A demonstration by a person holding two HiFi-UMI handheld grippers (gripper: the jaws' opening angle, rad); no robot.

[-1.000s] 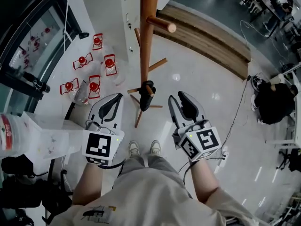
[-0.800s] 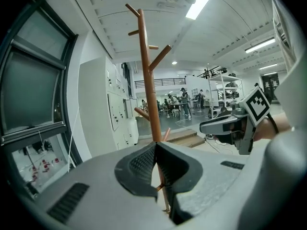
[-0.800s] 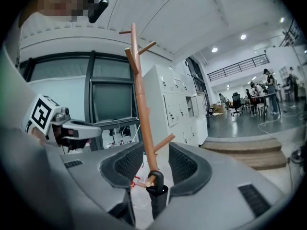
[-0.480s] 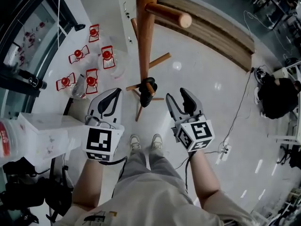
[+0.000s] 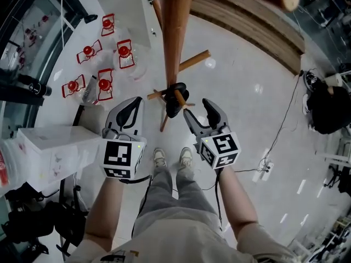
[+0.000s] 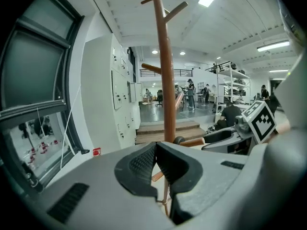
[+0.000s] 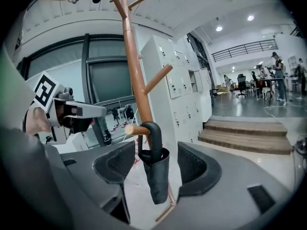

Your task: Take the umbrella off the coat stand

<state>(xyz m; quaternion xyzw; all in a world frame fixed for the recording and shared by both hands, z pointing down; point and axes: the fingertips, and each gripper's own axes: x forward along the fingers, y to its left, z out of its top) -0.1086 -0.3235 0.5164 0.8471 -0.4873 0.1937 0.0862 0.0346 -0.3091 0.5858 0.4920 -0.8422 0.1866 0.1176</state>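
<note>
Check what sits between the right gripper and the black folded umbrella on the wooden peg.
Only air, in the right gripper view: the right gripper has just been opening its jaws, and the black folded umbrella hangs ahead, untouched.

Small red objects point(image 5: 104, 84) stand scattered on the glossy floor point(image 5: 247, 108). A wooden step point(image 5: 252, 29) runs beyond, with white lockers point(image 7: 180, 90) beside it.
</note>
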